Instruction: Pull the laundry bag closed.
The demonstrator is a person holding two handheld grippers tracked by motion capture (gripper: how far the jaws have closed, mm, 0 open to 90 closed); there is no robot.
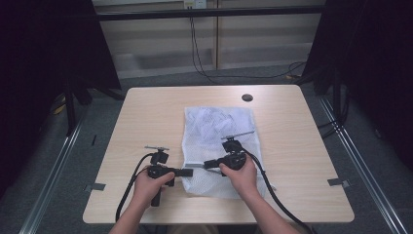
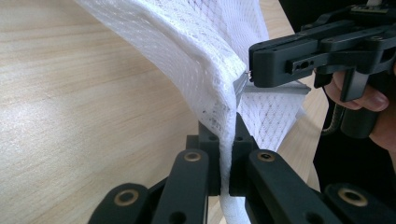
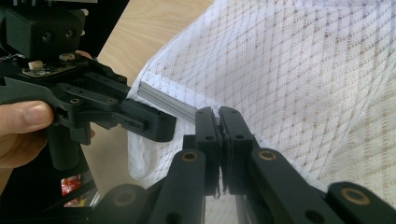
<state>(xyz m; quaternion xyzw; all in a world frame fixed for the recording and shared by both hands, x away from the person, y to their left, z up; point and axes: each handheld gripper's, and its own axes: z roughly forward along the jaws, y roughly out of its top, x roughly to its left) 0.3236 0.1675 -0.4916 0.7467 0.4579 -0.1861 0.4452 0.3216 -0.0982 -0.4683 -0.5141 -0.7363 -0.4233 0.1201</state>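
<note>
No writing could be read on the white mesh bag (image 1: 216,146) or on either gripper; a small red-printed scrap at the bottom edge of the right gripper view was too blurred to make out. The bag lay on a pale wood-grain table (image 1: 146,117) with a round dark grommet (image 1: 247,97) near its far edge; grey floor surrounded the table, black drapes hung at both sides, a black cable ran down a pale back wall. Both forearms came in from the near edge; the left gripper (image 1: 187,171) pointed across toward the bag's near left edge, the right gripper (image 1: 208,164) pointed back toward it, tips close together. In the left gripper view the left gripper (image 2: 229,154) had its jaws pressed together on a lifted fold of mesh; in the right gripper view the right gripper (image 3: 218,126) was clamped on the bag's edge beside a grey zipper strip (image 3: 168,103).
</note>
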